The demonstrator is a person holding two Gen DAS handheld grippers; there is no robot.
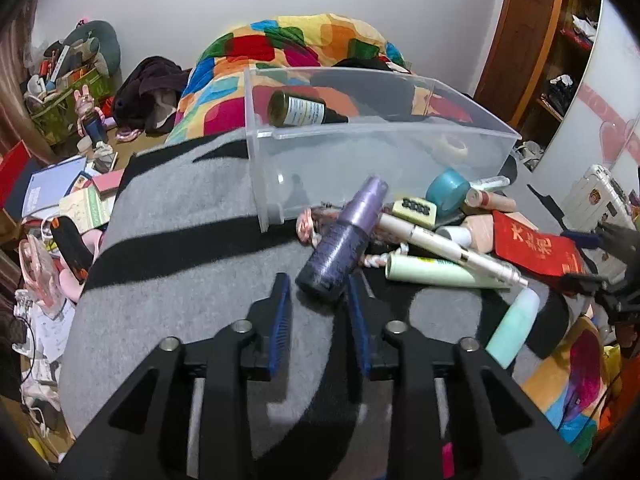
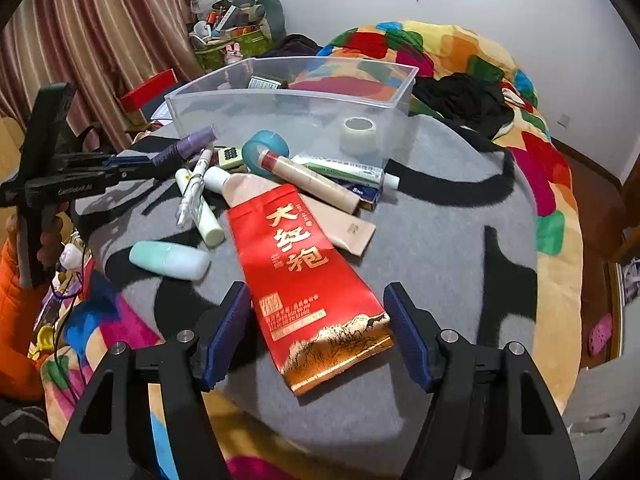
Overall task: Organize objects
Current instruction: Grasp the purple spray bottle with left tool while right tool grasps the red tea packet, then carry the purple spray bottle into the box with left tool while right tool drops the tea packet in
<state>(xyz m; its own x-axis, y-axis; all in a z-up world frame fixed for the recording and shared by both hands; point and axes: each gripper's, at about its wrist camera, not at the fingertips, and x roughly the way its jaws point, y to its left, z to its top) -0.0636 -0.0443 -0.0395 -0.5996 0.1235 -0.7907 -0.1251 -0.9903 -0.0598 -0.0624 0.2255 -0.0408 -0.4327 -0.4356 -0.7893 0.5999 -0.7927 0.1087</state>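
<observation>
A purple spray bottle [image 1: 344, 236] lies tilted on the pile, its base between the fingers of my left gripper [image 1: 318, 284]; the jaws stand apart beside it, not clamped. It shows in the right wrist view [image 2: 182, 151] too, with my left gripper [image 2: 132, 166] at its base. A clear plastic bin [image 1: 376, 136] stands behind, holding a dark green bottle [image 1: 302, 110] and a tape roll [image 2: 359, 135]. My right gripper [image 2: 318, 300] is open, straddling the lower end of a red tea packet [image 2: 304, 276].
A heap lies in front of the bin [image 2: 288, 96]: a teal tape roll [image 2: 265, 151], a beige tube [image 2: 308, 178], a toothpaste tube [image 2: 344, 170], a pale green tube [image 1: 436, 272], a mint bottle [image 2: 170, 260], a white pen [image 1: 452, 250]. All rest on a grey and black blanket [image 2: 440, 248].
</observation>
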